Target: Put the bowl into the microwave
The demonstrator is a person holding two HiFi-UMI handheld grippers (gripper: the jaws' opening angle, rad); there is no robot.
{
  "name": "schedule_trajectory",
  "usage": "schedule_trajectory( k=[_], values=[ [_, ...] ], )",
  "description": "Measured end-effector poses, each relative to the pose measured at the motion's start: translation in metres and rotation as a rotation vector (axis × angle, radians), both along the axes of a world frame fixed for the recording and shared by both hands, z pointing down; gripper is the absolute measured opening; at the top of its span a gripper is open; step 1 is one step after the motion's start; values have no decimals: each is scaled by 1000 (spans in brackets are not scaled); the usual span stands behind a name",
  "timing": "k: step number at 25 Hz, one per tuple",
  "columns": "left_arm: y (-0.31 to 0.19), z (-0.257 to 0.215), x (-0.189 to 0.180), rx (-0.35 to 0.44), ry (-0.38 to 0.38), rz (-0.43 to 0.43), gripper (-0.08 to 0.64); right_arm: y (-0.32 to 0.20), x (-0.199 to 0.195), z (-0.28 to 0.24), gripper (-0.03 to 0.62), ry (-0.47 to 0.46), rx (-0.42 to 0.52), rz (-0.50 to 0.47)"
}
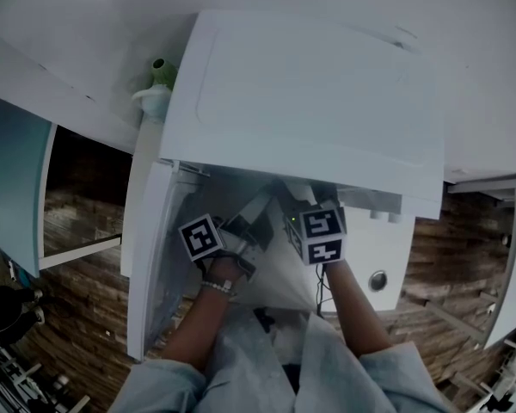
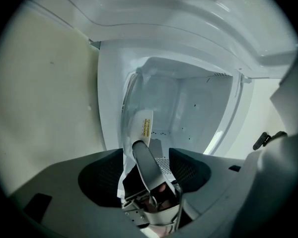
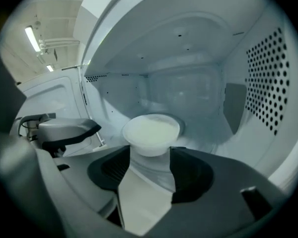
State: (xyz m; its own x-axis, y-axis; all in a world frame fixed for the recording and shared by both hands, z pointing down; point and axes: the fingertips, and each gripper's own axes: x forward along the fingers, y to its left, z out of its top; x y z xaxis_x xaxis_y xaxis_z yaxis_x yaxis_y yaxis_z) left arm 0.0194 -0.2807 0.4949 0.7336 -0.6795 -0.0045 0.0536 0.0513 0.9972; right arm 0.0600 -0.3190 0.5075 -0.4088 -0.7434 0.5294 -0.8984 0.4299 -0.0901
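Note:
A white bowl (image 3: 150, 130) sits low inside the microwave cavity, over the glass turntable (image 3: 188, 128). My right gripper (image 3: 150, 151) reaches into the cavity, shut on the bowl's lower wall. In the head view both marker cubes show at the mouth of the white microwave (image 1: 310, 101), and the bowl is hidden under its top. My left gripper (image 2: 145, 152) stands open, level, with the open door's edge and its grey handle strip (image 2: 148, 165) between the jaws, the pads apart from it. The left gripper (image 3: 64, 129) also shows at the left of the right gripper view.
The door (image 1: 146, 256) swings out to the left of the cavity. A perforated wall (image 3: 268, 83) closes the cavity's right side. A knob (image 1: 377, 280) is on the front panel. A green-topped bottle (image 1: 159, 84) stands beside the microwave's left rear. Wooden floor lies below.

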Motion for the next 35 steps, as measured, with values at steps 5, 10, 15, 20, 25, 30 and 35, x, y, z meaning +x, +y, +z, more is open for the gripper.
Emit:
schedule_trajectory(
  k=[5,10,15,20,25,30,35],
  values=[
    [8,-1,-4,-4,-9,-6,279,-9,0,2,259,15,-15,10],
    [17,-3,-9,7,-33,-12,279,-11,-4,-2,259,-20,-7,-10],
    [24,-9,-9,51,-87,-5,278,6,-3,-7,252,-41,-3,-28],
    [32,-26,-3,132,-160,11,210,34,5,-21,223,-69,20,-32],
    [39,-45,-2,206,-248,0,156,60,19,-47,145,-103,63,-27],
    [44,-73,0,296,-341,-31,66,80,34,-75,75,-136,115,-20],
    [50,-100,3,421,-455,-31,0,91,47,-109,5,-175,200,8]
  ],
)
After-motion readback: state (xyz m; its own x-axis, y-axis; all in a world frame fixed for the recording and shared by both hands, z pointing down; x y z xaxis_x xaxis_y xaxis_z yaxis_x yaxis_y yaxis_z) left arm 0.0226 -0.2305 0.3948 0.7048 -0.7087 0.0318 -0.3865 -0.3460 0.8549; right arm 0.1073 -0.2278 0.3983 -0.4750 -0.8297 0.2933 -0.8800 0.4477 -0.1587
